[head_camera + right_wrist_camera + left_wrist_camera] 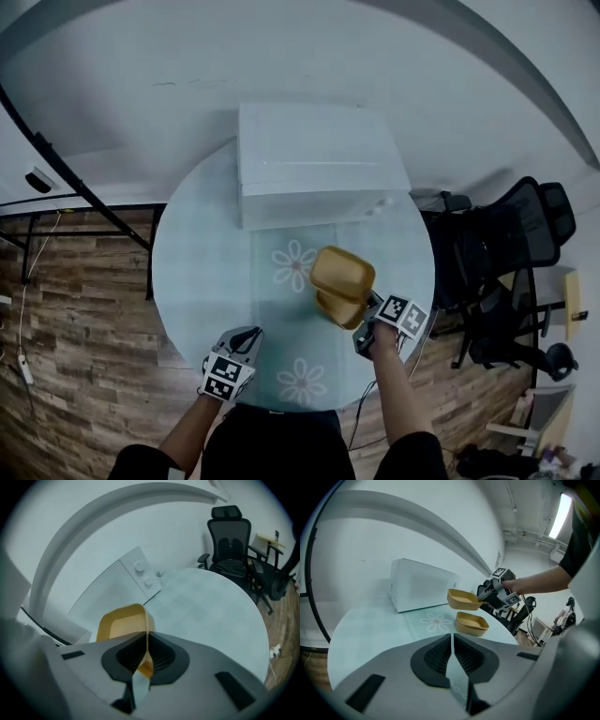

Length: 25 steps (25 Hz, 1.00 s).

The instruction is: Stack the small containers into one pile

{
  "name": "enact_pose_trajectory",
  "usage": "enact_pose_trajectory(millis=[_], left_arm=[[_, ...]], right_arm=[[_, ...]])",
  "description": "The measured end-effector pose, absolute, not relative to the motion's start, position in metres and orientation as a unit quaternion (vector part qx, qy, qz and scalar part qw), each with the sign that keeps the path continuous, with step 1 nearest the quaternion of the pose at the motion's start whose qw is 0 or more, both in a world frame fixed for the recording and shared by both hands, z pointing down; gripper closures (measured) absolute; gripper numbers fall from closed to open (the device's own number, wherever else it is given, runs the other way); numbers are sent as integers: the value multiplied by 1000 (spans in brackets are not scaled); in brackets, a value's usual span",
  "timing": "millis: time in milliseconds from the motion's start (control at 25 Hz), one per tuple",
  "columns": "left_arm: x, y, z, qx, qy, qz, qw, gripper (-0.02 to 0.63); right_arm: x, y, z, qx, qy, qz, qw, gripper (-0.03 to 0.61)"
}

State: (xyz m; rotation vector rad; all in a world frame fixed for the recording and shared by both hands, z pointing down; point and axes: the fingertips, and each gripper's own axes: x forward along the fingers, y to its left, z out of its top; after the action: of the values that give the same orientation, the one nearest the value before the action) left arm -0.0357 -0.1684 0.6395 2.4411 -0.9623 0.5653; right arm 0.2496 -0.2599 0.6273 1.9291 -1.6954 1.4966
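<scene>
A box (314, 164) stands on the far part of the round bench (197, 272), reaching its far edge. Near of the box, right of the bench's middle, a lower container (339, 307) sits on the bench. The upper container (342, 272) hangs over it, shifted a little to the far side and apart from it, gripped by its near wall in the right tool (367, 323). The left tool (246, 339) is over the near edge, left of both containers. Office chairs (506, 244) stand on the floor to the bench's right.
</scene>
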Motion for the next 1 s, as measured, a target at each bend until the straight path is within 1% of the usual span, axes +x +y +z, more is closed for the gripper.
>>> enact_pose_trajectory(millis=[440,720,1000], left_arm=[[-6,-144,641,900,-303,220,221,586],[-13,-133,645,895,-312,223,226,586],[-19,-124,650,890,-319,227,233,586]], right_arm=[[280,-183,665,670,-471,574,1,546],[277,-172,682,672,-432,601,-22,546],[271,-170,695,676,-409,613,-20,546]])
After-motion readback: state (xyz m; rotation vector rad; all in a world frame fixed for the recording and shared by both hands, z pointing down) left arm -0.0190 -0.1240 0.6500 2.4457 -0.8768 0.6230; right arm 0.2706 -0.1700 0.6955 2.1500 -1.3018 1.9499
